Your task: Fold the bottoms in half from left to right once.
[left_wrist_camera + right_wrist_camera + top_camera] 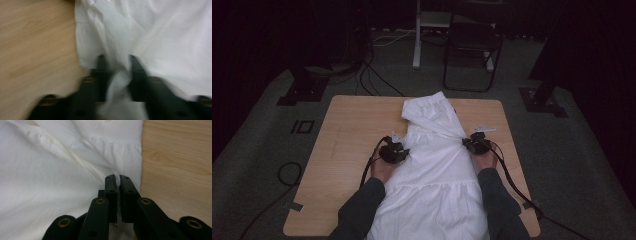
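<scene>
A: Nearest item?
B: Two forearms in dark sleeves [362, 210], entering from the near edge of the table [352, 130], one on each side of a white garment [432, 175].

A: Garment, position?
B: Spread lengthwise down the middle of the table, gathered hem hanging toward the near edge, upper part folded over toward the far edge.

A: Left gripper [393, 152]?
B: At the garment's left edge. In the left gripper view [117, 60] a bunched fold of white cloth runs up between the jaws and is pinched there; that picture is blurred.

A: Right gripper [476, 144]?
B: At the garment's right edge. In the right gripper view [117, 178] the jaws are pressed nearly together on a thin edge of the cloth, just beside a gathered seam.

A: Surface?
B: Light wood grain, rounded corners, bare on both sides of the garment. A cable [369, 167] trails from each gripper back toward the person.

A: Beyond the table?
B: Grey carpet [262, 150] with a cable loop at the left; black stand bases [302, 90] at both far corners; a dark folding chair [472, 45] and a white post [417, 35] behind. The back of the room is dark.
</scene>
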Available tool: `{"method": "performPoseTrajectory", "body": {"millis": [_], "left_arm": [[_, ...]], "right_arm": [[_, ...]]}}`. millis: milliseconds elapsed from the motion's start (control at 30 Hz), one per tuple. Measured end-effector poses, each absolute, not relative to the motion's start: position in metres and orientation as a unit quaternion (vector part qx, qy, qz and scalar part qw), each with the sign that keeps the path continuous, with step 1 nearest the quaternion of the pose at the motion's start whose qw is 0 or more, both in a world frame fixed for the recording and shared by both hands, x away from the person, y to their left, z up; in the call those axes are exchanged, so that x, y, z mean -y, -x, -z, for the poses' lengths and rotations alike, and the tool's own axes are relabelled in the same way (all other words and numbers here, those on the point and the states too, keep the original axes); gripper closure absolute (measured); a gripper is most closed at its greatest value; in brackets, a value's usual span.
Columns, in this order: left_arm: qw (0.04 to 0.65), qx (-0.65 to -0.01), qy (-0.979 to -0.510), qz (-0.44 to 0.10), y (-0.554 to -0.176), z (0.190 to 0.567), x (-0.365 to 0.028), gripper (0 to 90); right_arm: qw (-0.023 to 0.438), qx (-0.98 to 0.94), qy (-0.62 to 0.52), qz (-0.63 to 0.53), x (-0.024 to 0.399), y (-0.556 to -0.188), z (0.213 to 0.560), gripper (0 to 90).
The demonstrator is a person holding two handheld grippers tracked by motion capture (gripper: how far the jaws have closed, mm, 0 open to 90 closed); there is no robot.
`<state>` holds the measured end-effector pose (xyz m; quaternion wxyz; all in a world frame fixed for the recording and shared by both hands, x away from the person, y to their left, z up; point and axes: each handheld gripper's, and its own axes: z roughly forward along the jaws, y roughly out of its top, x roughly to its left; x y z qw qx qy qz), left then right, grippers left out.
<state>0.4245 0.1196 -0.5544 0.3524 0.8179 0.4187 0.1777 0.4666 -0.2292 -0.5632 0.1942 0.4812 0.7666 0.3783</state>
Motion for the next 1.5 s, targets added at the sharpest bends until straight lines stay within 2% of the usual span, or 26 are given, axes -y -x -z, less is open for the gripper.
{"method": "performPoseTrajectory", "body": {"millis": [167, 267, 367, 500, 533, 600, 700, 800, 967, 1000, 1033, 1100, 1133, 1300, 1367, 1500], "left_arm": [[0.364, -0.412, -0.817, -0.173, -0.389, 0.558, -0.137, 84.0], [0.365, -0.407, -0.820, -0.172, -0.360, 0.559, -0.144, 83.1], [0.371, -0.405, -0.820, -0.162, -0.336, 0.561, -0.154, 82.7], [0.375, -0.411, -0.815, -0.159, -0.319, 0.562, -0.158, 82.3], [0.375, -0.410, -0.815, -0.163, -0.319, 0.562, -0.157, 81.9], [0.381, -0.410, -0.813, -0.159, -0.322, 0.563, -0.157, 80.7], [0.387, -0.413, -0.809, -0.158, -0.324, 0.564, -0.156, 79.9], [0.389, -0.409, -0.810, -0.161, -0.324, 0.565, -0.155, 78.4], [0.391, -0.404, -0.812, -0.160, -0.324, 0.565, -0.155, 75.6], [0.393, -0.401, -0.813, -0.156, -0.324, 0.565, -0.154, 73.1], [0.396, -0.398, -0.813, -0.152, -0.323, 0.565, -0.154, 69.1], [0.396, -0.392, -0.817, -0.149, -0.323, 0.565, -0.153, 62.4], [0.395, -0.392, -0.817, -0.149, -0.323, 0.565, -0.153, 61.6], [0.393, -0.390, -0.819, -0.152, -0.321, 0.565, -0.150, 59.0], [0.390, -0.385, -0.822, -0.155, -0.320, 0.565, -0.148, 58.4], [0.387, -0.383, -0.826, -0.146, -0.322, 0.563, -0.148, 55.9]], "right_arm": [[0.180, -0.773, -0.470, -0.387, 0.231, -0.440, 0.565, 85.7], [0.164, -0.775, -0.454, -0.409, 0.233, -0.402, 0.570, 85.7], [0.153, -0.779, -0.445, -0.414, 0.235, -0.383, 0.571, 85.8], [0.139, -0.792, -0.433, -0.407, 0.235, -0.351, 0.570, 85.5], [0.135, -0.797, -0.432, -0.400, 0.235, -0.347, 0.569, 83.5], [0.139, -0.805, -0.432, -0.382, 0.233, -0.344, 0.565, 72.3], [0.173, -0.803, -0.417, -0.390, 0.230, -0.348, 0.556, 57.8], [0.178, -0.799, -0.398, -0.414, 0.220, -0.357, 0.544, 52.6], [0.179, -0.832, -0.337, -0.403, 0.179, -0.378, 0.536, 48.3], [0.179, -0.841, -0.328, -0.391, 0.171, -0.382, 0.538, 49.1], [0.183, -0.851, -0.324, -0.372, 0.165, -0.386, 0.540, 55.8], [0.208, -0.853, -0.325, -0.351, 0.163, -0.393, 0.540, 80.0], [0.222, -0.841, -0.337, -0.360, 0.167, -0.397, 0.535, 83.9], [0.254, -0.782, -0.405, -0.400, 0.201, -0.417, 0.505, 85.6], [0.240, -0.791, -0.416, -0.380, 0.204, -0.426, 0.512, 84.8], [0.191, -0.797, -0.455, -0.348, 0.206, -0.443, 0.550, 82.5]]}}
